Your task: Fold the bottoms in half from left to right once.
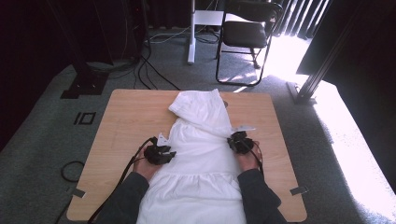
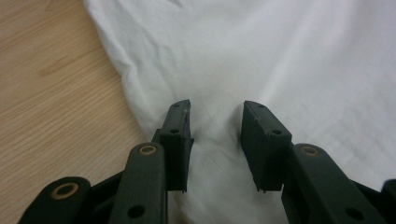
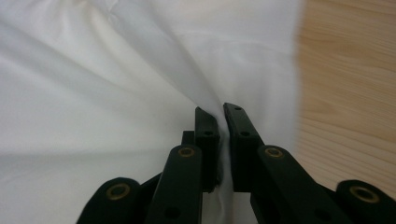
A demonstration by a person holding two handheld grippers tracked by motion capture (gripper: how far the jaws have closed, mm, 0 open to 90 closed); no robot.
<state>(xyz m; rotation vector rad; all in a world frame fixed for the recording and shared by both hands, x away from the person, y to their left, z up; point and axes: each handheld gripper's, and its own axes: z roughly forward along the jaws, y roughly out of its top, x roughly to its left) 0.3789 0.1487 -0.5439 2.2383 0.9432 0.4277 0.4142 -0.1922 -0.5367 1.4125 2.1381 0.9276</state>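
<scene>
A white garment [image 1: 201, 154] lies lengthwise down the middle of the wooden table [image 1: 126, 121], its top part folded back at the far end. At the garment's left edge sits my left gripper [image 1: 164, 152], held by a hand. In the left gripper view its jaws [image 2: 217, 105] stand apart over the flat cloth [image 2: 261, 56], pinching nothing. My right gripper [image 1: 239, 141] is at the garment's right edge. In the right gripper view [image 3: 217, 110] its jaws are closed on a raised fold of the white cloth [image 3: 140, 70].
Bare wood [image 2: 46, 93] shows left of the cloth, and more bare wood [image 3: 345, 93] to its right. Beyond the table stand a black folding chair [image 1: 247, 32], a white post [image 1: 191, 32] and floor cables [image 1: 154, 74]. A cable loop [image 1: 71, 171] lies left of the table.
</scene>
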